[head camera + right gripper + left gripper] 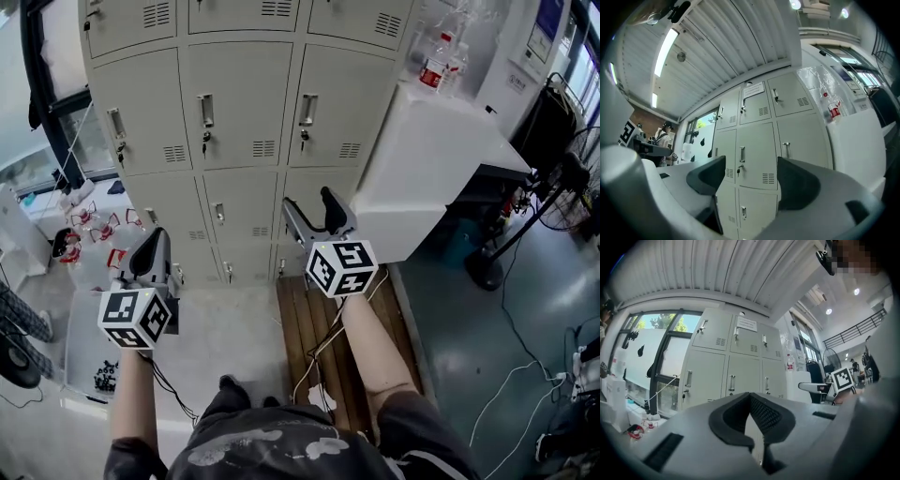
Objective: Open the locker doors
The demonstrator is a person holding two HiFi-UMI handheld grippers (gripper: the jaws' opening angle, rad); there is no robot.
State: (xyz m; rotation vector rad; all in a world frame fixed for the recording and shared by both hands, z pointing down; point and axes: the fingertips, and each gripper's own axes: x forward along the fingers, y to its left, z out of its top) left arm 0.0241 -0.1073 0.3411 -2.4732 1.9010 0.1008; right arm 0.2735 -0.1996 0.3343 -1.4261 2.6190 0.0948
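**Locker doors all shut, neither tool on a handle**

Left tool [150, 253]: pads pressed together, nothing between them, per left gripper view [751, 401]. Right tool [314, 214]: jaws spread and empty, locker front showing through the gap in right gripper view [751, 176]. Both are held in front of the person and apart from the steel, no contact.

Locker doors [244, 103]: grey bank straight ahead, three columns, every door in view closed. Each door has a vertical handle [206, 110] near one edge. Keys [206, 141] hang in the locks under the handles on the middle row.

Surroundings: white cabinet [422, 159] stands hard against the bank's right side with a bottle [433, 67] on top. A cable [314, 352] trails over the wooden boards [300, 319] on the floor by the person's legs.

Assessment: task not begun.

Risks:
- Left tool can't take a handle while closed; needs spreading first, else it only knocks the door.
- Locks may be engaged. Can't tell from here. Pulling a handle against a locked door could slip the pads off or strain the handle.
- Handles are thin, so a skewed approach may catch the key instead.
- Right-column doors may strike the cabinet and jolt the bottle, depending on hinge side (not discernible).
- Cable is a trip/snag hazard when stepping fwd.
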